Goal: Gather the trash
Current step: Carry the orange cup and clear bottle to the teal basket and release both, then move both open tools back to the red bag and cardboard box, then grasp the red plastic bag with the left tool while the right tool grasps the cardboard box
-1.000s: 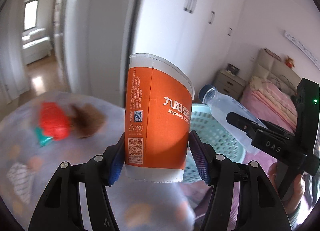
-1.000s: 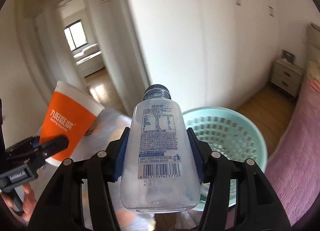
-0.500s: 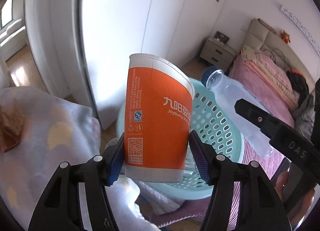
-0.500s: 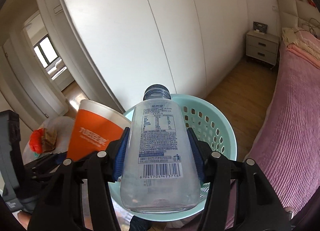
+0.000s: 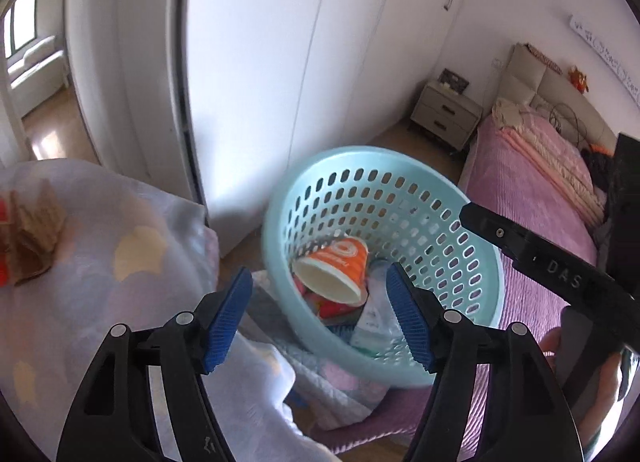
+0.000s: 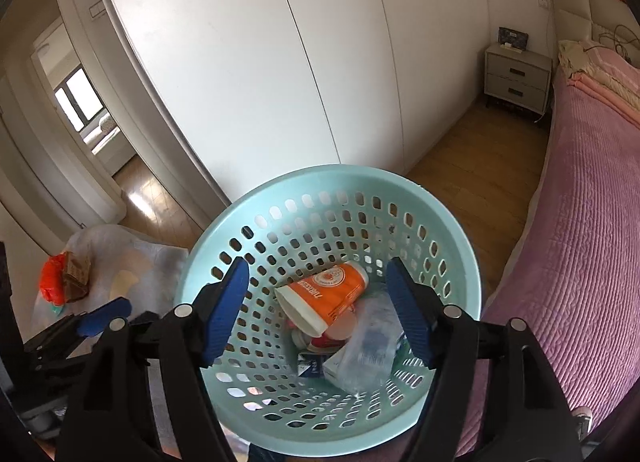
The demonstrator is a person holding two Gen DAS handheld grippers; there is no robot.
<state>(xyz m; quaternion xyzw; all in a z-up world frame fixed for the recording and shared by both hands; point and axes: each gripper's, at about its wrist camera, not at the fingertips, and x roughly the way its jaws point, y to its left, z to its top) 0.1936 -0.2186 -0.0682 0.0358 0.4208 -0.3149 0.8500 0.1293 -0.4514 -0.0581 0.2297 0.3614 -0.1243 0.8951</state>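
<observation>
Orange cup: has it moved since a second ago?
Yes. The orange cup has left the left claw, whose jaws have just been opening with nothing between them, and lies on its side down inside the teal basket.

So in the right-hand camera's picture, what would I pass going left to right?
Red wrapper on the patterned cloth → teal basket → orange cup → clear bottle → pink bed.
</observation>
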